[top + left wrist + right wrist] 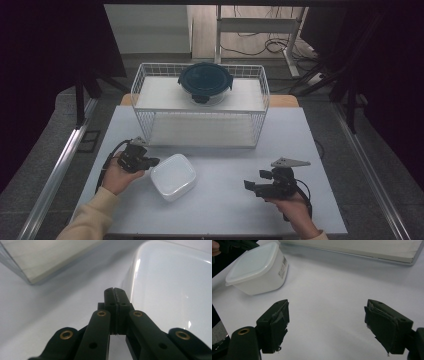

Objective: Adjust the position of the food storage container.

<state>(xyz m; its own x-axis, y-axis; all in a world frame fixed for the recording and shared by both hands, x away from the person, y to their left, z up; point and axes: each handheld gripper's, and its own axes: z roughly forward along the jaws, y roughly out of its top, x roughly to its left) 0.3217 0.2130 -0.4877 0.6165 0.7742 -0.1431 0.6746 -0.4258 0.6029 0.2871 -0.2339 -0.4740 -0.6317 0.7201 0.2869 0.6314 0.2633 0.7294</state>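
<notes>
White lidded container [173, 176]: square, rounded corners, translucent lid on; sits left of centre in the high view, on the pale surface [225, 200], just below the front of the wire basket.

Wire basket [150, 85]: white, two-tiered, upper centre of the high view. On its top shelf stands a round dark-lidded container [205, 83].

Left tongs [153, 162]: lower left of the high view, clenched on nothing, tips at the white container's left edge; in the left gripper view [115, 291] the closed jaws lie against its side wall.

Right tongs [248, 185]: lower right of the high view, released, jaws wide apart over bare surface, well apart from the container [257, 270].

Handling note: the step appears to be a nudge of the container with closed tips. Best pressed low on the wall, slow and level, so the box slides rather than tips or spins.
</notes>
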